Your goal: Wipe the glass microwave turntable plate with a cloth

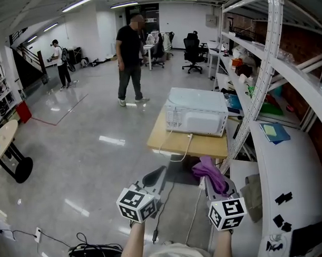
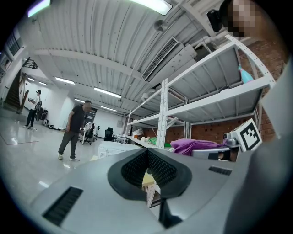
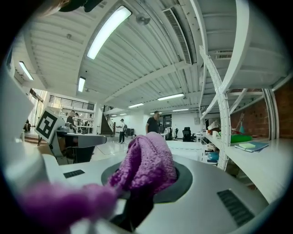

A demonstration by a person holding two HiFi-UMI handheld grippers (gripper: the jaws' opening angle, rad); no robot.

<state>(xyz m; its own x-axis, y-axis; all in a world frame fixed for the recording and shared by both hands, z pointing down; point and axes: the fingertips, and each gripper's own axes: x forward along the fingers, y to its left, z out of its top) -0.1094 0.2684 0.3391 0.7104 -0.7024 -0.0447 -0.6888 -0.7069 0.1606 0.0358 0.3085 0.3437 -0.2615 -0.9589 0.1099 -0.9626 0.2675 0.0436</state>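
Observation:
A white microwave (image 1: 197,111) stands on a small wooden table (image 1: 204,146) ahead of me, its back and cable facing me; it also shows in the left gripper view as the microwave (image 2: 112,148). No glass turntable plate shows in any view. My right gripper (image 1: 214,177) is shut on a purple cloth (image 1: 209,170), which bunches out between the jaws as the cloth (image 3: 149,162). My left gripper (image 1: 154,178) is held beside it, jaws closed with nothing in them (image 2: 147,171). Both are raised in the air, short of the table.
White metal shelving (image 1: 281,163) with assorted items runs along the right. A person (image 1: 129,58) stands on the shiny floor beyond the table, another person (image 1: 60,63) far left. Office chairs (image 1: 192,51) sit at the back. A round table (image 1: 3,144) is at left.

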